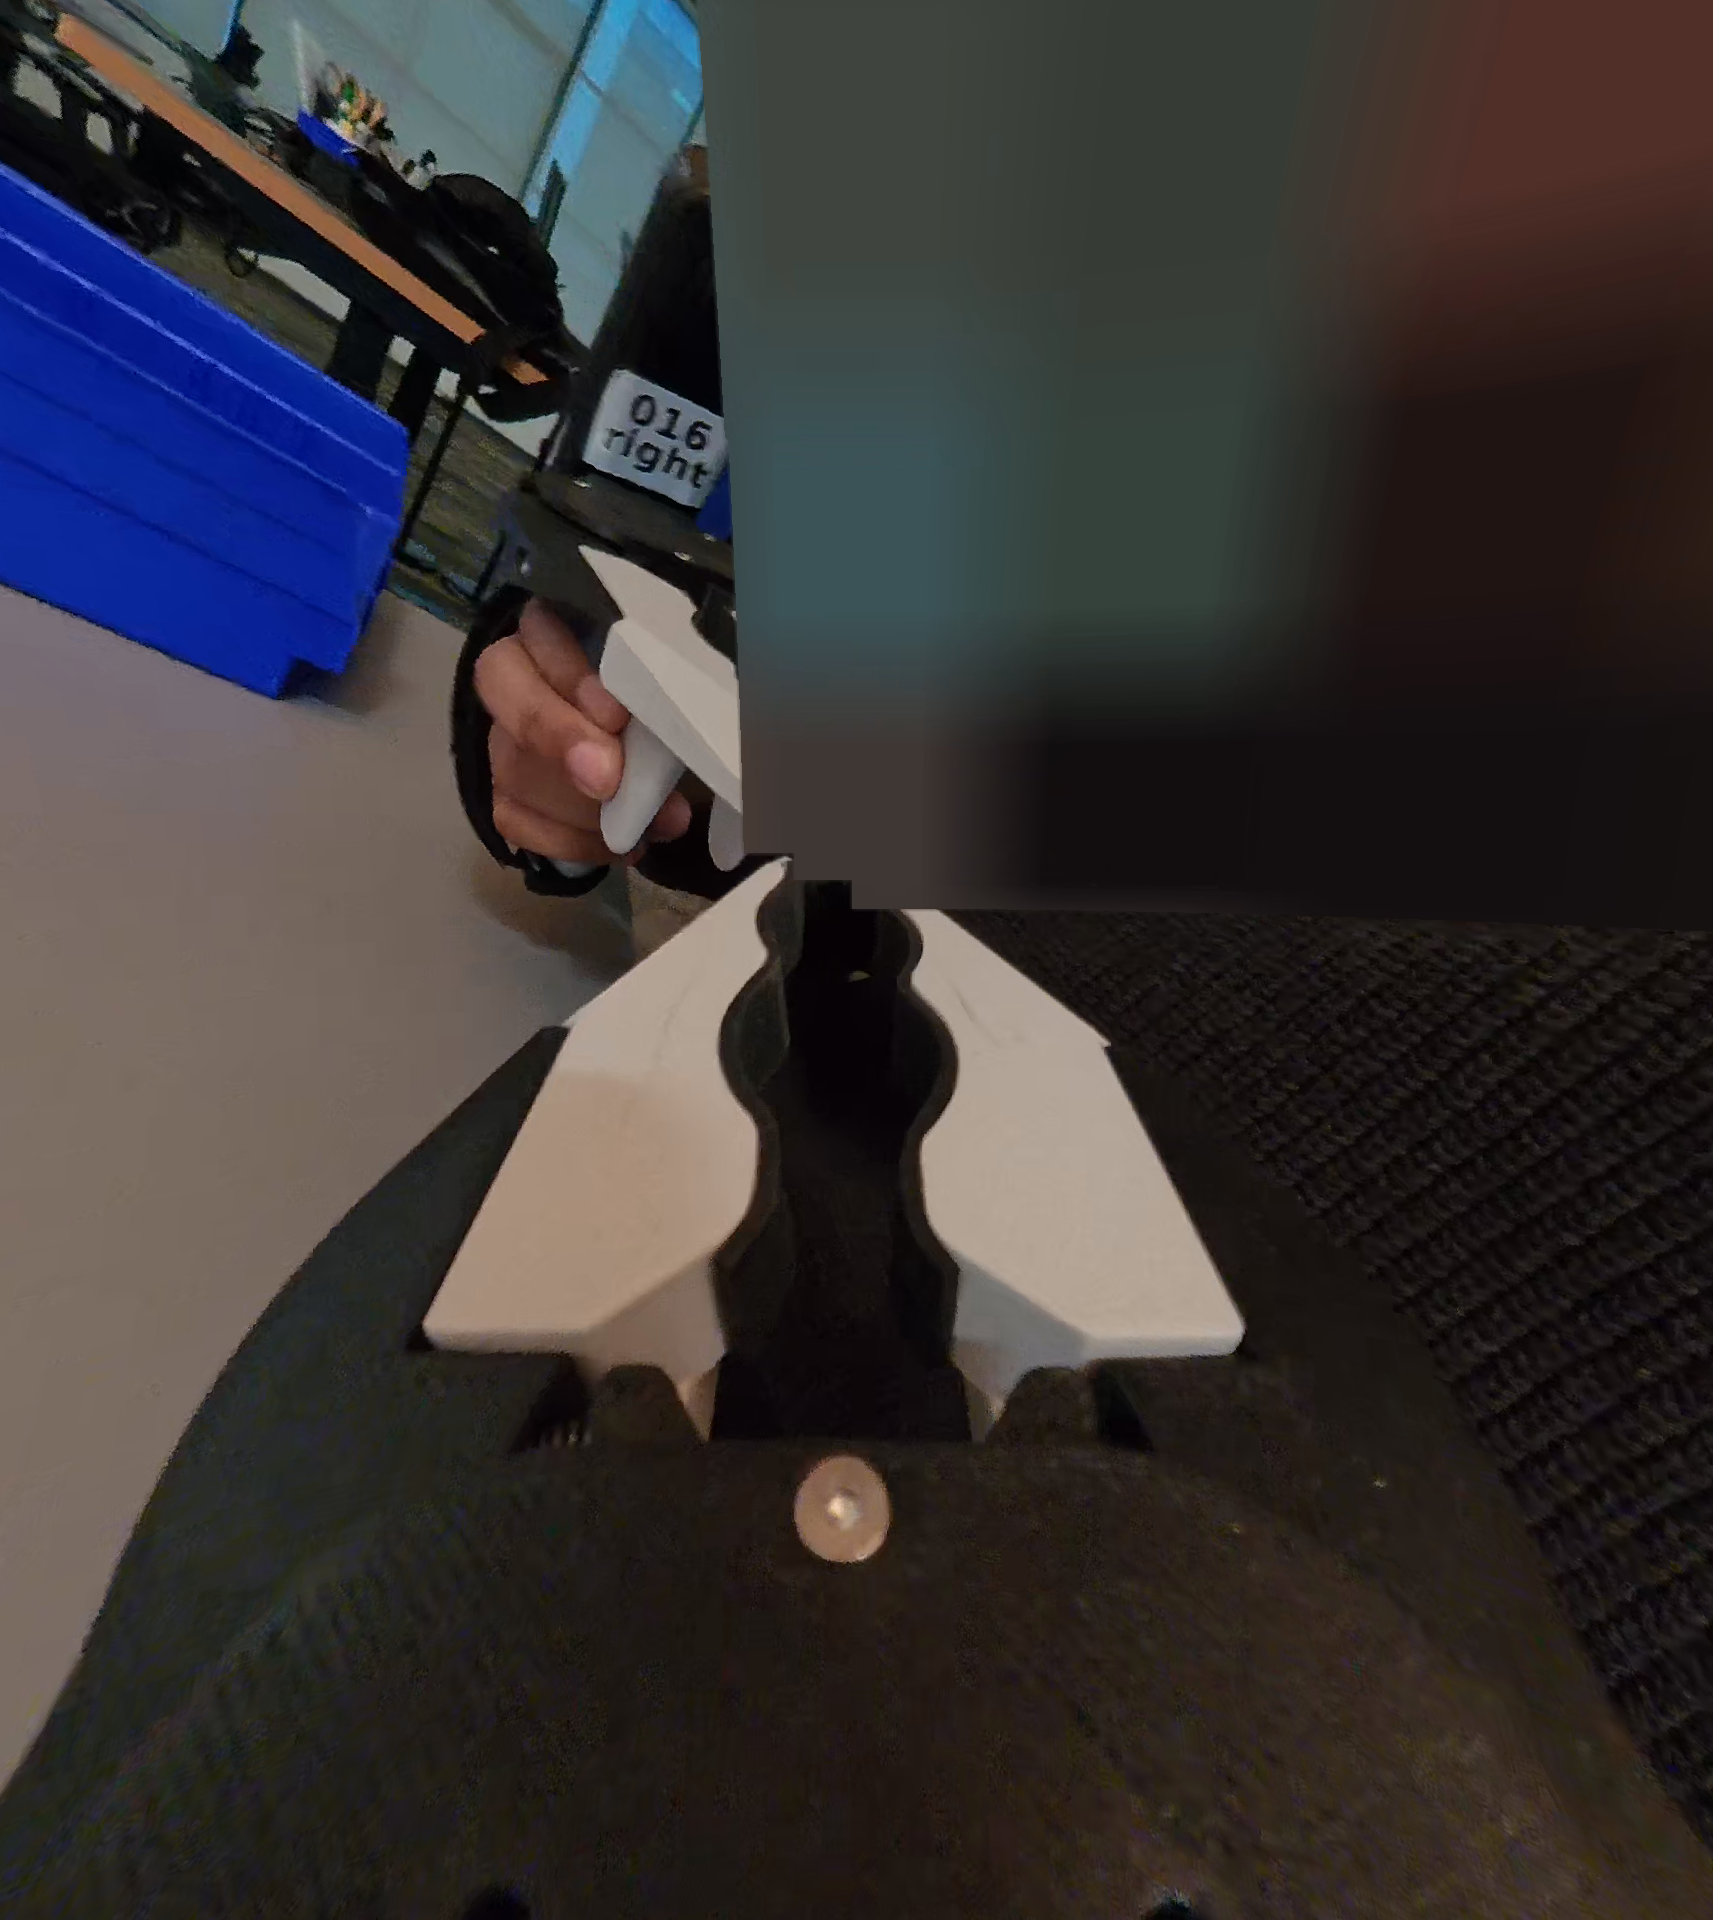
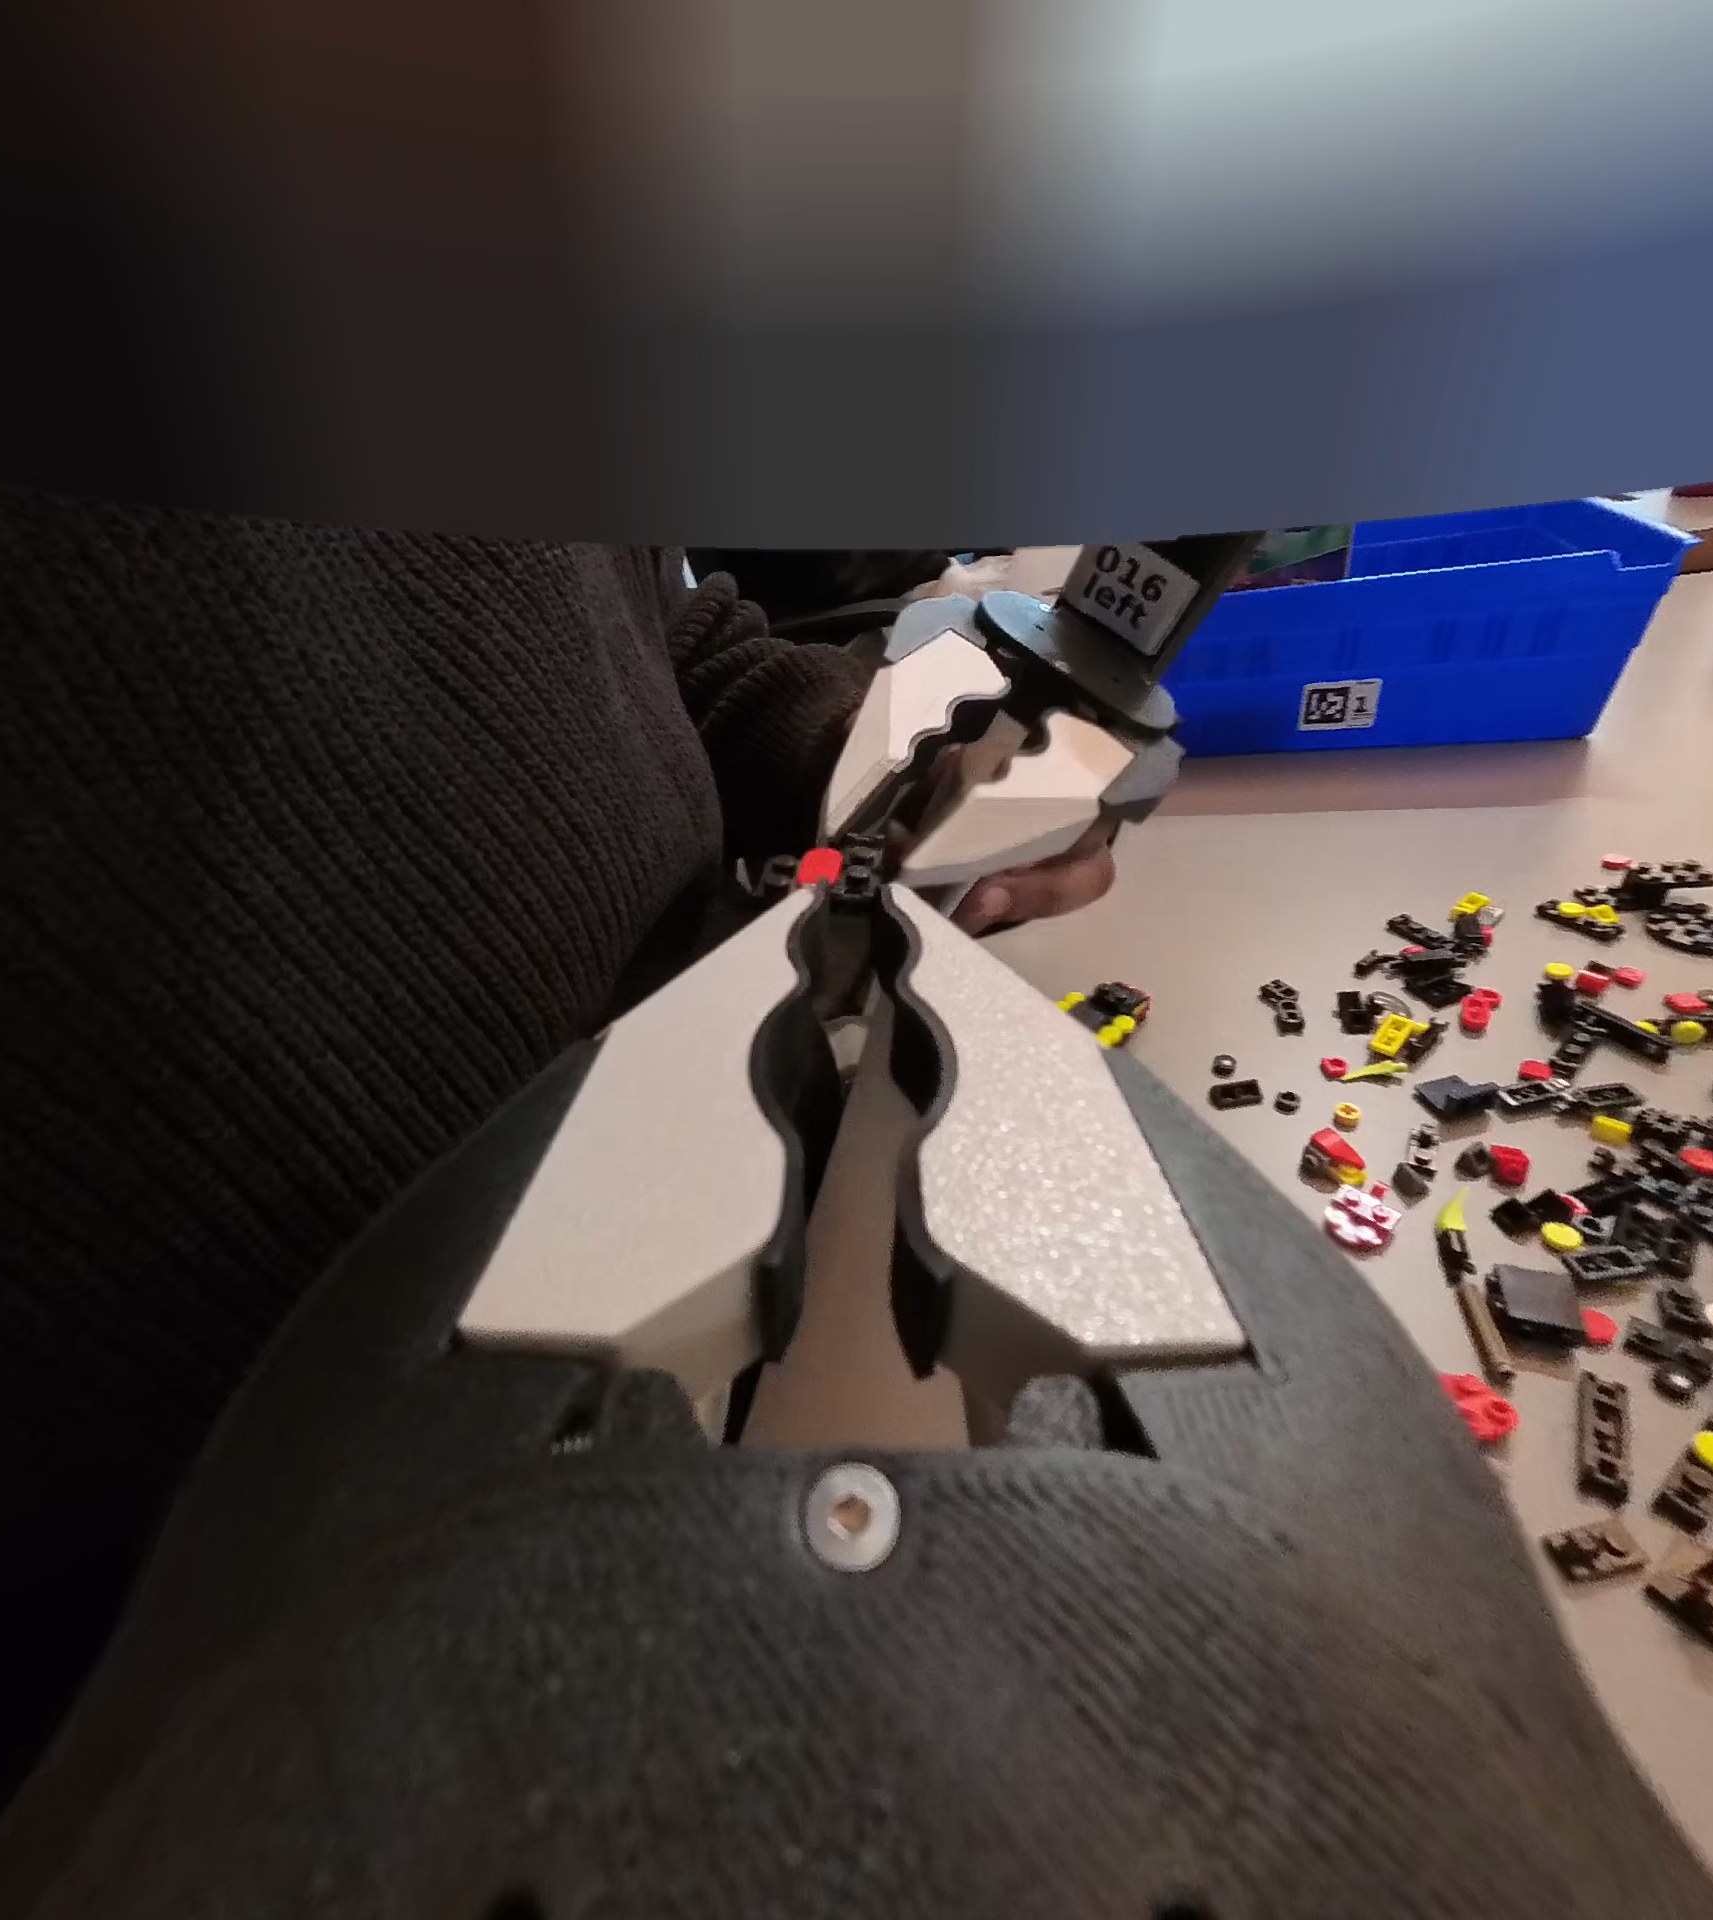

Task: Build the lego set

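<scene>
In the right wrist view my right gripper (image 2: 847, 906) is shut on a small black brick assembly (image 2: 857, 883) with a red piece (image 2: 819, 865) on its left end. My left gripper (image 2: 873, 840) comes down from the upper right, and its fingers close on the far side of the same assembly. Both hold it above the table, close to a person's dark knitted sweater (image 2: 260, 883). In the left wrist view my left gripper (image 1: 836, 896) has something black between its pads, and a blurred patch hides its tips. The right gripper's white finger (image 1: 670, 696) and a hand show just beyond.
Several loose black, red and yellow bricks (image 2: 1610, 1143) lie scattered on the beige table (image 2: 1247, 883) at the right. A blue bin (image 2: 1434, 644) stands behind them. Stacked blue bins (image 1: 125, 436) stand at the left in the left wrist view. The tips of both grippers are at nearly the same place.
</scene>
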### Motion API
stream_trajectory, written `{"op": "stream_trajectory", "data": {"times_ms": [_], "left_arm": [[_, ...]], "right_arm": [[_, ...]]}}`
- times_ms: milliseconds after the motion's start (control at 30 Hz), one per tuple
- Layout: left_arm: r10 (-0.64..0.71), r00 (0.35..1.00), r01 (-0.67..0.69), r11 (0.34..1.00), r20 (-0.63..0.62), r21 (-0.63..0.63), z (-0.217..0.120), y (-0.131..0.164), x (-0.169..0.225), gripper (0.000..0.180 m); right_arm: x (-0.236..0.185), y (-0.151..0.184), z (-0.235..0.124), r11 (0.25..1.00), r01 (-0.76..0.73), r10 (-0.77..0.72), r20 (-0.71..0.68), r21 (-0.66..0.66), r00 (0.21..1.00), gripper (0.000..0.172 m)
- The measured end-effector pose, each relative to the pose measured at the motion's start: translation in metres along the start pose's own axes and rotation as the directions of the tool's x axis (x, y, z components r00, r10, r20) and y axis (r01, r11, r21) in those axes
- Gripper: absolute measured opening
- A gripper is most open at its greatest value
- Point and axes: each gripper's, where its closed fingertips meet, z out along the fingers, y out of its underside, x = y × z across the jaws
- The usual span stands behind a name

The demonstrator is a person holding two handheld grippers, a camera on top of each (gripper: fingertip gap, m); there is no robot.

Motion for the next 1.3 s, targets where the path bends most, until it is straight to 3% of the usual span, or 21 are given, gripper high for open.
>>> {"op": "stream_trajectory", "data": {"times_ms": [133, 533, 800, 1233, 1300], "left_arm": [[-0.114, 0.993, 0.114, 0.993, 0.017, 0.033, -0.004, -0.003, -0.013, 0.029], [-0.405, 0.909, 0.409, 0.912, -0.098, 0.025, -0.004, 0.005, -0.021, 0.020], [-0.448, 0.880, 0.459, 0.887, -0.155, 0.040, -0.006, 0.001, -0.018, 0.019], [-0.466, 0.880, 0.469, 0.883, -0.091, 0.020, -0.004, 0.009, -0.027, 0.006], [-0.430, 0.901, 0.432, 0.901, -0.053, 0.040, -0.006, 0.007, -0.031, 0.005]], "right_arm": [[0.007, -0.005, -0.004, 0.999, 0.047, -0.046, -0.062, 0.012, 0.997, 0.006], [0.016, 0.004, -0.002, 0.990, 0.123, -0.131, -0.145, -0.063, 0.981, 0.006], [0.016, 0.006, -0.002, 0.991, 0.116, -0.125, -0.141, -0.069, 0.982, 0.007], [0.024, 0.019, -0.001, 0.975, 0.159, -0.187, -0.185, -0.155, 0.965, 0.007], [0.033, 0.019, -0.001, 0.979, 0.135, -0.168, -0.229, -0.153, 0.959, 0.024]]}}
